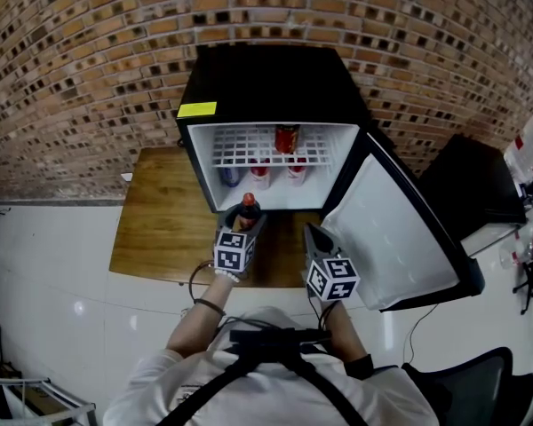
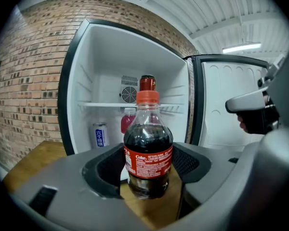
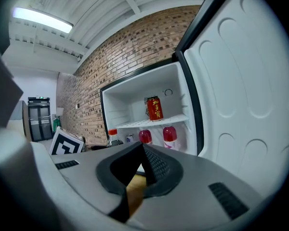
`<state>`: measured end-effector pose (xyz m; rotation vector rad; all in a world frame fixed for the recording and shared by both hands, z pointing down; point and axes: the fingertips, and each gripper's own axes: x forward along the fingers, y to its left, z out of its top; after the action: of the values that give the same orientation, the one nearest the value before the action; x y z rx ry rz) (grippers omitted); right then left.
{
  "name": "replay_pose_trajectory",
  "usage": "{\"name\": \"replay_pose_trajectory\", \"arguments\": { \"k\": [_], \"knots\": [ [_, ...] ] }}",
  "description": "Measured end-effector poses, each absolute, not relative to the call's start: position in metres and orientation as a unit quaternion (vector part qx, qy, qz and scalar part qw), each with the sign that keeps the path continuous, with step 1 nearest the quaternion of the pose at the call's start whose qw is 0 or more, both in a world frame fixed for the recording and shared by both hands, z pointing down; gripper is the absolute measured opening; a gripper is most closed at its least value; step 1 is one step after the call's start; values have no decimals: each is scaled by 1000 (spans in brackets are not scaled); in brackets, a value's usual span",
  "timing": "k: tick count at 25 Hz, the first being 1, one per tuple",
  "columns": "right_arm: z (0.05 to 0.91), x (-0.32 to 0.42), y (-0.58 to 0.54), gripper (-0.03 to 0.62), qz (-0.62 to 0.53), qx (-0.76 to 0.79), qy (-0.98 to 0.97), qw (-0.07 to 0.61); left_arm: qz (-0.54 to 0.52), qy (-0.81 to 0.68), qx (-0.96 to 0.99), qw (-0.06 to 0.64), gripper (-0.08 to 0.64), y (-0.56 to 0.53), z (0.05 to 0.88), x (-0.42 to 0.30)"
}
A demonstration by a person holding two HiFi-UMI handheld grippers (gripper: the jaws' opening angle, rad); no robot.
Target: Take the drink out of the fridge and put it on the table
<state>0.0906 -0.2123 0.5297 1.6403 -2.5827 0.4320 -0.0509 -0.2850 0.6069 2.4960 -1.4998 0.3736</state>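
Head view: left gripper (image 1: 246, 216) clamps cola bottle (image 1: 248, 201), body hidden; right gripper (image 1: 310, 230) jaws together.

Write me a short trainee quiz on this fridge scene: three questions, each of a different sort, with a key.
1. True or false: the fridge door stands open.
2. What stands between the jaws of the left gripper? A) a mug B) a cola bottle C) a spoon
3. Fill in: inside the fridge, the red can stands on the wire ___.
Key: 1 true; 2 B; 3 shelf.
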Motion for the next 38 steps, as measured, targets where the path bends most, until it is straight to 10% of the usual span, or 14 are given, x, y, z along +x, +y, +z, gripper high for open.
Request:
{"name": "replay_pose_trajectory", "arguments": {
  "k": [38],
  "knots": [
    [531,87,-219,6,135,529,-837,42,165,-478,853,125,304,-274,736,-39]
  ]
}}
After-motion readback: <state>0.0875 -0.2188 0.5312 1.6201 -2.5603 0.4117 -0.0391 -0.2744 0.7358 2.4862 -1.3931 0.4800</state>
